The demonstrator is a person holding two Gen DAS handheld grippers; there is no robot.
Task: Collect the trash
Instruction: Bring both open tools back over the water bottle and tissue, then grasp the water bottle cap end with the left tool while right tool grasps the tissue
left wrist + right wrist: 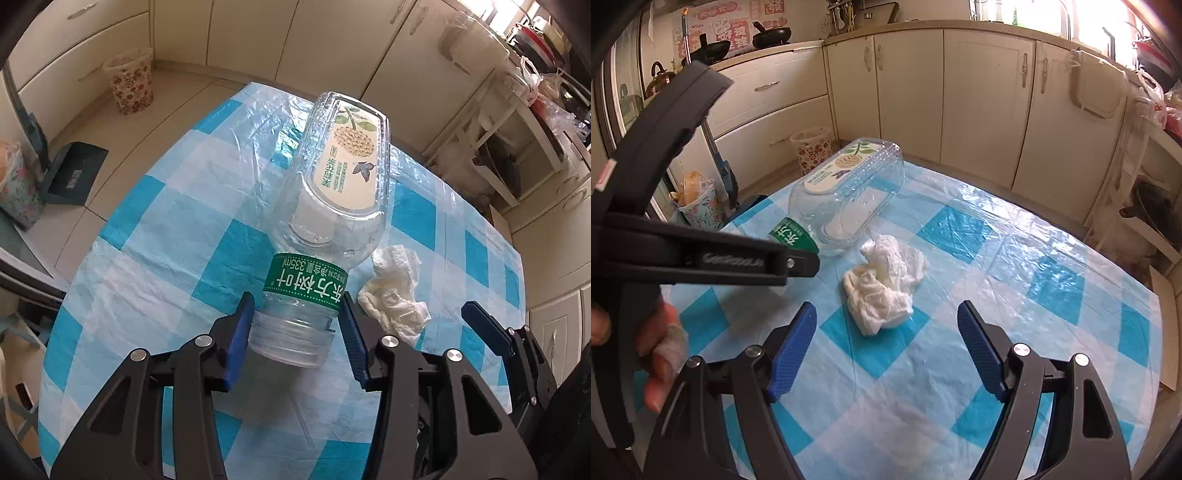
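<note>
My left gripper has its blue pads on either side of the neck of the empty plastic bottle, just below the green band. The left pad touches the threaded mouth; the right pad sits against the band's edge, so I judge the pinch is on or very nearly on, though I cannot be sure how firm it is. The bottle lies on its side on the checked tablecloth, mouth toward me, and its long axis runs straight away from these fingers toward the far edge of the table. That line matters: I hold it at one end only, so I expect the body to swing down as I lift.

My right gripper stands spread wide with nothing between its pads. The crumpled tissue lies on the cloth just ahead of it, a little left of centre between the fingers, touching neither, and beside the bottle's shoulder. The right hand is clearly the nearer one for it.

The flowered bin stands on the floor beyond the table's far left corner, well apart from both.
</note>
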